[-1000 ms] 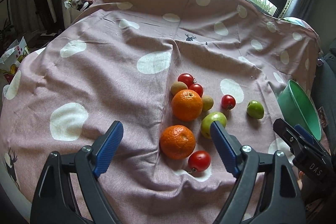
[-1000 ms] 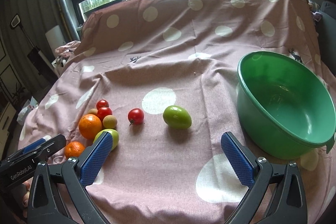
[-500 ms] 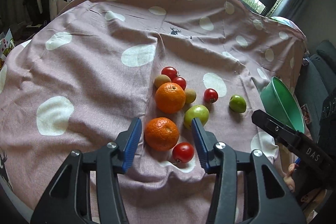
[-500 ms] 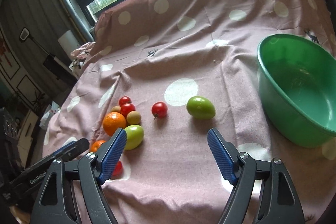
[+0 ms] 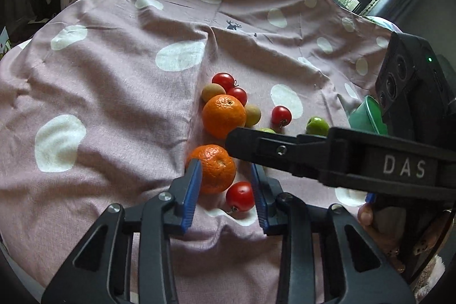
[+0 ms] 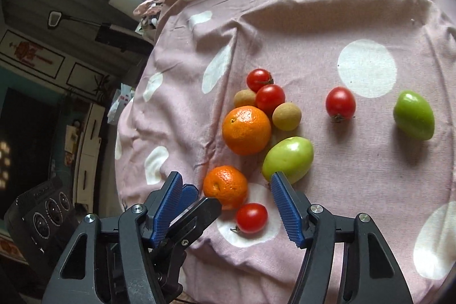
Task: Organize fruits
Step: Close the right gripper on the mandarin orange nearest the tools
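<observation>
Both my grippers hang low over the near fruit.
My left gripper point(image 5: 225, 190), spread, flanks a tangerine point(image 5: 213, 168) and tomato point(image 5: 240, 196); my right gripper point(image 6: 226, 207), spread, crosses above. Beyond lie an orange point(image 6: 246, 130), green fruits, more tomatoes on the spotted pink cloth point(image 6: 327, 19); windows behind.

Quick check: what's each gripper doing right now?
Left gripper: open, fingers flanking the near orange and tomato, nothing held.
Right gripper: open, empty.
</observation>
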The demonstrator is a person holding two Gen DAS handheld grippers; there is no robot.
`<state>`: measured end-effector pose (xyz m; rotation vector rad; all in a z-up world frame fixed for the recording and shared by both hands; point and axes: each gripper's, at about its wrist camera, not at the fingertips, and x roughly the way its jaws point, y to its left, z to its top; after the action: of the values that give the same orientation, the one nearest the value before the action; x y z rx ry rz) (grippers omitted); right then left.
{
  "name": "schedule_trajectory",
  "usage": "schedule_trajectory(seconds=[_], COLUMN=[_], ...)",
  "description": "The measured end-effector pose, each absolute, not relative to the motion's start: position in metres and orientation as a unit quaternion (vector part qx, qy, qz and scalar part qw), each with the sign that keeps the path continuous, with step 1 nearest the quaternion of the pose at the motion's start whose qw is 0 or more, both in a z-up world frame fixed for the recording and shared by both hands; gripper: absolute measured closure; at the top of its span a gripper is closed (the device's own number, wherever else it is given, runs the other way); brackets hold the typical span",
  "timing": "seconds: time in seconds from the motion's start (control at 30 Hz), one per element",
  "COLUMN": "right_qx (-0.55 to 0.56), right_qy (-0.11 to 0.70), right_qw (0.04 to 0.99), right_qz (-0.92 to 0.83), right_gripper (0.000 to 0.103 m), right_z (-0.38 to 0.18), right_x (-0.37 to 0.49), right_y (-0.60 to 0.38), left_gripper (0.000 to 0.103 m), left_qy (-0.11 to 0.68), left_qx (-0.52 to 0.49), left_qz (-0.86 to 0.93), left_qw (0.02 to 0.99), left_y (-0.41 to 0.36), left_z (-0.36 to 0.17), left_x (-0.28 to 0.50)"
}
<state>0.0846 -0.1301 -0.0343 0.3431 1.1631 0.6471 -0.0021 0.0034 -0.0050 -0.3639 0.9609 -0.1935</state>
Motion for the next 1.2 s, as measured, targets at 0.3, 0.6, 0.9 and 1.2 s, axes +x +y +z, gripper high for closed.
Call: schedule_trajectory(seconds=[0.3,0.6,0.9,1.2], right_qx=[0.15,0.146,0.164,0.148], right_qy=[0.56,0.577,0.571,0.53], right_qw=[0.751,0.743,0.74,0.774], right_qz=[0.316,0.306,0.316,0.313], right_gripper=[0.043,0.045,0.051,0.055], right_z=[-0.044,-0.061,-0.067,-0.045], right_x=[0.088,0.092,0.095,0.082], right_y=[-0.118,-0.108,-0.11,-0.116], left_gripper=[0.07,0.07,0.071,0.07], left_qy=[0.462,0.483,0.478,0.44], left_qx=[-0.159,-0.167,-0.164,-0.15], left_qz=[-0.076,-0.07,-0.07,-0.09], left_qw=[0.869,0.857,0.86,0.881], left_y=[0.002,0.006,0.006,-0.002], left_z=[-0.007,-0.015,-0.015,0.003], left_x=[-0.002,0.003,0.002,-0.007])
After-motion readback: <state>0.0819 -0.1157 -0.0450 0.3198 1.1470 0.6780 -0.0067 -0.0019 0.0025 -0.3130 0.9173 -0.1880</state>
